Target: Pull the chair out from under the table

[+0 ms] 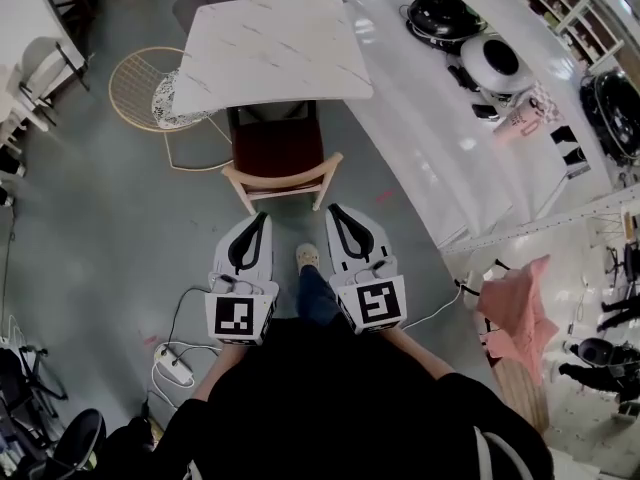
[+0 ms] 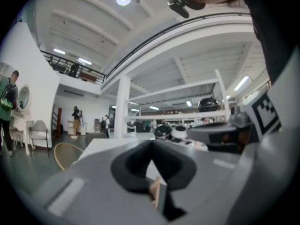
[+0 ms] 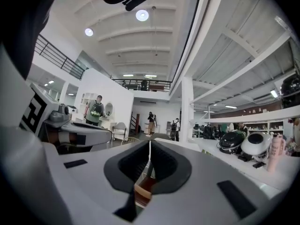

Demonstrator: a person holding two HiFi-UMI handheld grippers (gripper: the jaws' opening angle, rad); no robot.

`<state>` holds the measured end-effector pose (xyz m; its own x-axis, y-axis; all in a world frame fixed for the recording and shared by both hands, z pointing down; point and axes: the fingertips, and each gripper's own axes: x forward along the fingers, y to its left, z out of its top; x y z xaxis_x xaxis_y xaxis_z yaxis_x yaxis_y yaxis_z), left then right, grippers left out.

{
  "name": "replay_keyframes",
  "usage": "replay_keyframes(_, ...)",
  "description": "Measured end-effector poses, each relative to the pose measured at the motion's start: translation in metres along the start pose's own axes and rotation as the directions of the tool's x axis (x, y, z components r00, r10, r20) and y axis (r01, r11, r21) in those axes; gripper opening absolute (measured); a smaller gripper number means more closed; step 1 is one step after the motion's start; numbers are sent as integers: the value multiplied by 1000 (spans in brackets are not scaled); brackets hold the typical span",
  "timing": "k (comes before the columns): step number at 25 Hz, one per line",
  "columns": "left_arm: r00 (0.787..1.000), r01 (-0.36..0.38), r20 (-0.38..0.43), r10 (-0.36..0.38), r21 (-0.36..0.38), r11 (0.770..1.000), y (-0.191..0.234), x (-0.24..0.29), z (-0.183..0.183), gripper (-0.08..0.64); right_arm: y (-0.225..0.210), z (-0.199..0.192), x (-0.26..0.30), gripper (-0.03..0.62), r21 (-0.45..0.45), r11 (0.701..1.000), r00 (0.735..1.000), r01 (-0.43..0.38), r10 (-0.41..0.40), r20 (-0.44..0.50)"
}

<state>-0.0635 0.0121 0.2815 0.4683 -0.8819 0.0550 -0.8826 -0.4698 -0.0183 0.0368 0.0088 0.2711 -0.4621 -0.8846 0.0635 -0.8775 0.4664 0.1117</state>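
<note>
A wooden chair with a dark red seat stands tucked partly under the white marble-top table; its curved backrest faces me. My left gripper hovers just short of the backrest's left end, jaws shut and empty. Level with it, my right gripper sits by the backrest's right end, also shut with nothing held. Neither touches the chair. In the left gripper view the jaws meet, with a sliver of chair wood below. The right gripper view shows closed jaws over the chair's wood.
A round wire chair stands left of the table. A long white counter with several appliances runs along the right. A power strip and cables lie on the floor at lower left. My shoe is between the grippers.
</note>
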Motion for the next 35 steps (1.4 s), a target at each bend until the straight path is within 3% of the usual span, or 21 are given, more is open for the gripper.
replay_keyframes(4,1000,1,27,0,-18,1000,22,45,-2,6,-28,-15,45,23,-35,999,999,-39,38,-18)
replay_keyframes(12,996,-53,-77,51,-33,998,64,115,-47,6,-78,-68,120,23,-51,990,980,-132,123,-155)
replay_keyframes(18,982,-46,-185,48,16,999,80,154,-91,6,-93,-115,155,23,-92,962,941,-255,226,-251)
replay_keyframes(25,956,-33,-287,51,67,997,94,172,-128,7,-97,-165,169,23,-131,913,870,-387,314,-381)
replay_keyframes(30,917,56,-398,-6,114,992,94,175,-161,10,-86,-199,173,23,-158,864,812,-478,367,-455)
replay_keyframes(32,889,113,-457,-39,135,984,93,177,-178,20,-81,-211,176,23,-165,844,789,-510,382,-481)
replay_keyframes(35,838,217,-539,-84,187,958,89,181,-204,96,-73,-233,177,25,-162,815,745,-557,405,-530)
